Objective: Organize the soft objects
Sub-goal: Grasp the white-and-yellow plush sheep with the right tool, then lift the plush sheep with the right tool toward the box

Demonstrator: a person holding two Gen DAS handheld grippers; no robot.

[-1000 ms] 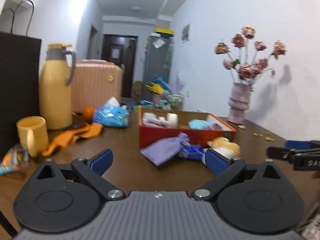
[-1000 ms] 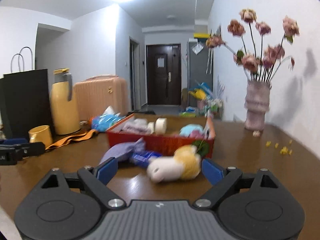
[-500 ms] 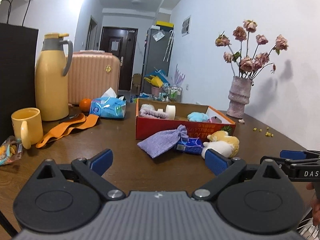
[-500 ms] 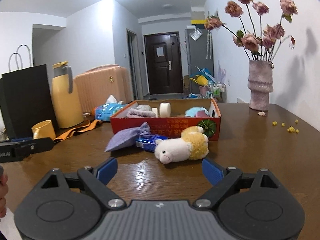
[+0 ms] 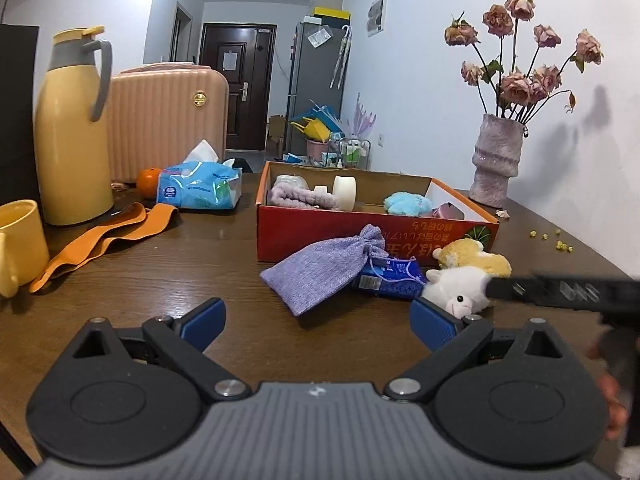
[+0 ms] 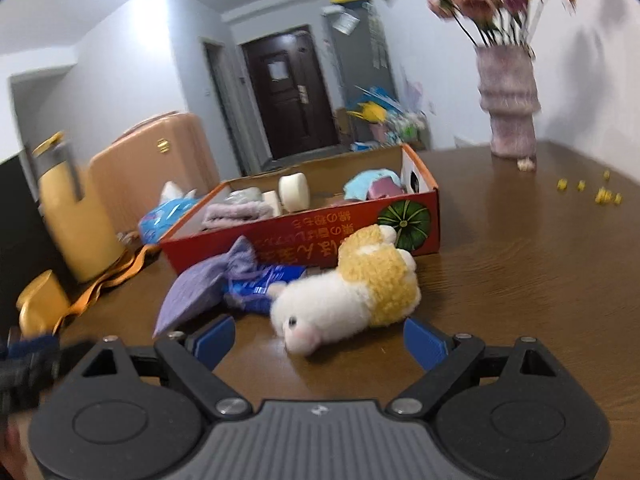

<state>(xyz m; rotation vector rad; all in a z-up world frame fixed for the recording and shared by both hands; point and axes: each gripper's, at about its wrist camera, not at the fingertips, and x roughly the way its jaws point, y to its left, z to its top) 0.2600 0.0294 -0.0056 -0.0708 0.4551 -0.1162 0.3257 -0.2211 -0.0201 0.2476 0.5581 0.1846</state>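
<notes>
A white and yellow plush sheep lies on the brown table just beyond my open right gripper; it also shows in the left wrist view. A purple knit pouch and a blue packet lie beside it, in front of a red cardboard box that holds a towel, a tape roll and a blue fluffy item. My left gripper is open and empty, a short way before the pouch. The right gripper's finger crosses the left view at the right.
A yellow thermos, yellow mug, orange strap, tissue pack and an orange stand at the left. A pink suitcase stands behind. A vase of dried roses stands at the back right, with yellow bits scattered nearby.
Both grippers have moved forward toward the items. The right gripper has dropped and closed in on the plush sheep, its view tilted and blurred. Both stay open.
</notes>
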